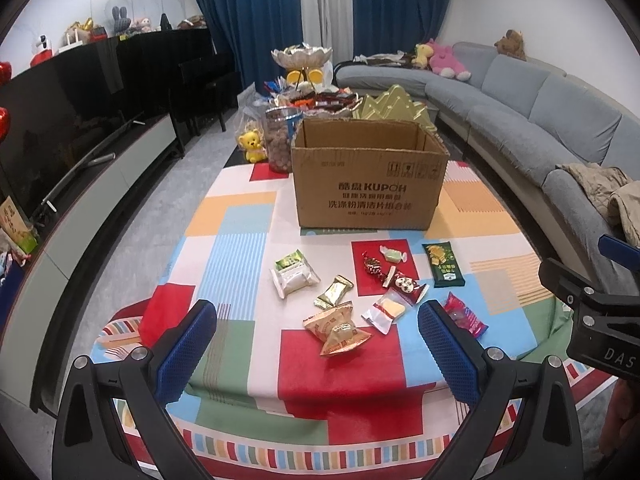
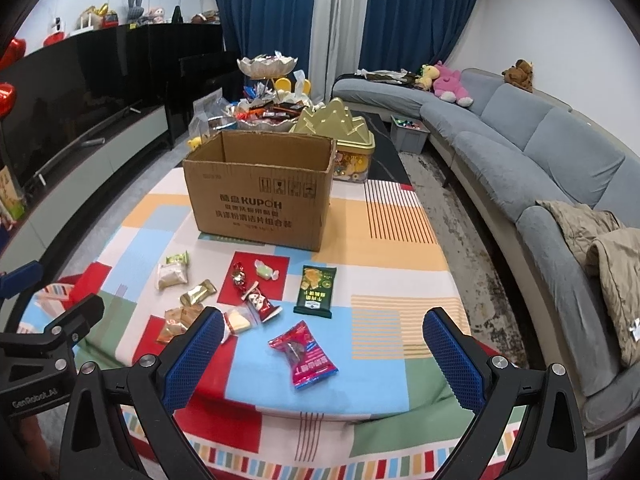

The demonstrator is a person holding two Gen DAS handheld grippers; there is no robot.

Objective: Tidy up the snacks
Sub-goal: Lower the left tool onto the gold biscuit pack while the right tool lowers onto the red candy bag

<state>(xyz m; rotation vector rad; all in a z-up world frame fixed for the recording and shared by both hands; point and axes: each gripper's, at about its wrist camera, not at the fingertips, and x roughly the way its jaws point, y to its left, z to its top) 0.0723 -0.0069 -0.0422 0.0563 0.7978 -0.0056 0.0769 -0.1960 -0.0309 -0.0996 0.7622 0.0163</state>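
An open cardboard box (image 1: 370,176) (image 2: 260,196) stands mid-table on a colourful patchwork cloth (image 1: 240,248) (image 2: 384,240). Several wrapped snacks lie in front of it: a white-green pack (image 1: 294,274) (image 2: 173,271), a gold bar (image 1: 334,291) (image 2: 198,292), two orange packs (image 1: 336,326) (image 2: 176,322), a dark green pack (image 1: 443,265) (image 2: 316,291), a pink-red pack (image 1: 464,314) (image 2: 304,354), and small candies (image 1: 394,254) (image 2: 266,270). My left gripper (image 1: 318,320) is open above the near table edge, empty. My right gripper (image 2: 322,330) is open too, hovering over the pink-red pack.
Behind the box are a snack bowl stand (image 1: 302,56) (image 2: 268,66), a jar of nuts (image 1: 280,140), a yellow bear (image 1: 252,146) and a gold tin (image 2: 340,132). A grey sofa (image 1: 540,112) (image 2: 540,160) runs along the right; a TV cabinet (image 1: 80,184) lines the left.
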